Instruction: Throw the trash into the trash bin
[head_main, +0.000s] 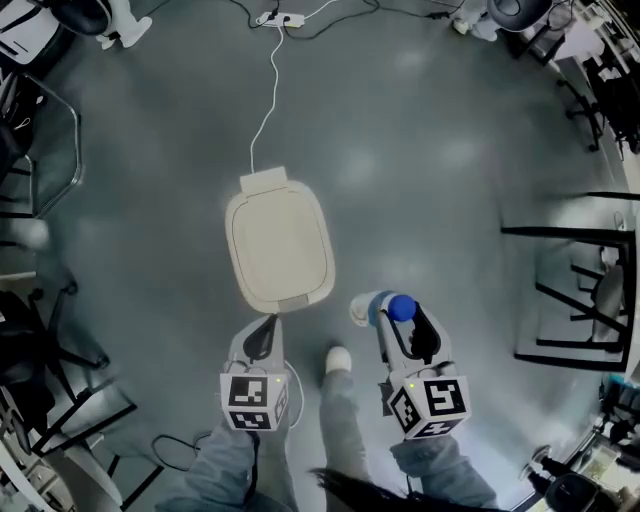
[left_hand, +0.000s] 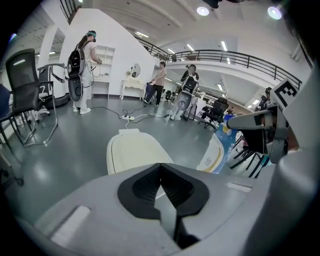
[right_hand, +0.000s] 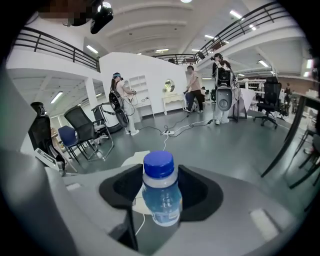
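A cream trash bin (head_main: 280, 250) with its lid down stands on the grey floor in the middle of the head view. My left gripper (head_main: 268, 322) hovers just at the bin's near edge, its black pads shut on nothing; in the left gripper view the bin (left_hand: 131, 152) lies right beyond the closed tips of my left gripper (left_hand: 160, 166). My right gripper (head_main: 405, 325) is to the right of the bin, shut on a clear plastic bottle (head_main: 372, 307) with a blue cap. That bottle (right_hand: 160, 197) sits between the pads of my right gripper (right_hand: 160, 176), cap pointing outward.
A white cable (head_main: 266, 110) runs from the bin's back to a power strip (head_main: 280, 18). Office chairs (head_main: 40, 150) stand at the left, a black table frame (head_main: 570, 290) at the right. The person's shoe (head_main: 338, 358) is between the grippers. Several people stand far off.
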